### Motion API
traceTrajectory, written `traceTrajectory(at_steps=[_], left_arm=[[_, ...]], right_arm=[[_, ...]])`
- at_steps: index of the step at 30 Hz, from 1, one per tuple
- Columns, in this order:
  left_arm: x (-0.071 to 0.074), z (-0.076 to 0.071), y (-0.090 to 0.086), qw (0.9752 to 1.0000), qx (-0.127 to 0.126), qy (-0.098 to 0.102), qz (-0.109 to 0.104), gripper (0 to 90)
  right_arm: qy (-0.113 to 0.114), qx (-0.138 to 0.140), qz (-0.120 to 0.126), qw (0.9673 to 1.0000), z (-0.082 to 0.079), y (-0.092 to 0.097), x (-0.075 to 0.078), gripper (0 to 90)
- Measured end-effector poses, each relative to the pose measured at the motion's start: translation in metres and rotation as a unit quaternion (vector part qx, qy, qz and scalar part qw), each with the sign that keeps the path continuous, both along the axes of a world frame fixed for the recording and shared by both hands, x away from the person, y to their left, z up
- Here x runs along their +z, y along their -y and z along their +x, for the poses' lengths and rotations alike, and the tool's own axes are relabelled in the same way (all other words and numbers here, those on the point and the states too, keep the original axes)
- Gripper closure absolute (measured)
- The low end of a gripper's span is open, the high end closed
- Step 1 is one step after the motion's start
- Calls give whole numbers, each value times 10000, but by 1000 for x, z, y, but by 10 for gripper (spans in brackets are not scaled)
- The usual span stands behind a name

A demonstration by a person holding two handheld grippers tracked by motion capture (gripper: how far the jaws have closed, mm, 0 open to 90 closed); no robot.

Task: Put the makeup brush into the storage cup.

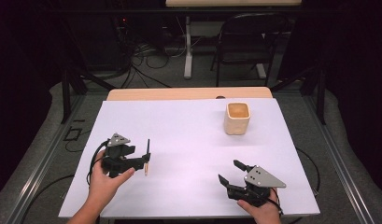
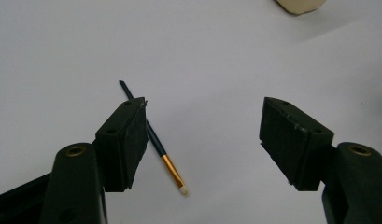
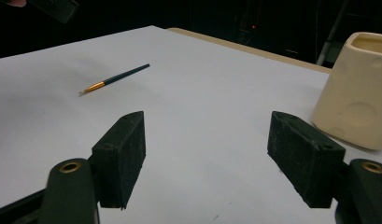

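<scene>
- Table: wooden top, covered almost wholly by a white sheet (image 1: 188, 140); a strip of bare wood shows along the far edge.
- Left gripper (image 1: 143, 160) — black, two-jaw, with a grey three-cornered plate on top — held in the person's left hand (image 1: 104, 183) at the near-left part of the sheet. Jaws spread wide, nothing between them.
- Thin paintbrush with a dark handle, gold-coloured ferrule and pale tip (image 1: 147, 157) lies flat on the sheet, just beside the left gripper's jaws. In the left gripper view the brush (image 2: 153, 140) runs partly behind the left-hand jaw, pale tip toward the camera; whether the jaw touches it, cannot tell.
- Right gripper (image 1: 230, 171) — same build, grey plate on top — held in the person's right hand (image 1: 261, 210) at the near-right part of the sheet. Jaws released, wide apart, empty.
- Cream-coloured, squarish ceramic cup with rounded corners (image 1: 237, 117) stands upright on the far-right part of the sheet, well apart from both grippers and from the brush. Open mouth up; inside looks tan.
- Right gripper view: cup (image 3: 359, 91) stands beyond the right-hand jaw; brush (image 3: 115, 79) lies farther off on the sheet, to the left.
- Beyond the table: a dark folding chair (image 1: 247, 42), loose cables on a grey floor.
</scene>
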State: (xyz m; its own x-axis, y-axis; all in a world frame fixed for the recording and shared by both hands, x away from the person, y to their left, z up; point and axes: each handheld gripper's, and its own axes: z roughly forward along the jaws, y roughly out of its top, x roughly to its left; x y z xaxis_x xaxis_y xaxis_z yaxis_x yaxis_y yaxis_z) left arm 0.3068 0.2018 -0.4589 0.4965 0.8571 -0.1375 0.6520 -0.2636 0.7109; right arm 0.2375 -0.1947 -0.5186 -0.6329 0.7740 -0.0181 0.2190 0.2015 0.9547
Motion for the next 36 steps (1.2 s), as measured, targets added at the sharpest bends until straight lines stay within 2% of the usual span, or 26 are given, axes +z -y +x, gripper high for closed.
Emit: traceTrajectory(at_steps=[1, 3, 5, 16, 24, 36], left_arm=[[-1, 2, 0, 9999, 27, -88, 61, 323], [-2, 3, 0, 9999, 63, -94, 68, 323], [-2, 5, 0, 9997, 73, -211, 86, 324], [-6, 14, 1, 9984, 273, -473, 137, 338], [-8, 19, 2, 9973, 370, -586, 246, 343], [-12, 24, 4, 9968, 431, -621, 278, 348]], right_arm=[[-19, -3, -14, 10000, 0, 0, 0, 276], [-28, -5, -11, 10000, 0, 0, 0, 276], [-18, -1, -16, 10000, 0, 1, 0, 276], [-18, -6, 4, 10000, 1, 0, -1, 276], [-33, -3, -3, 10000, 1, 0, -1, 276], [-37, 3, 7, 10000, 1, 1, -1, 277]])
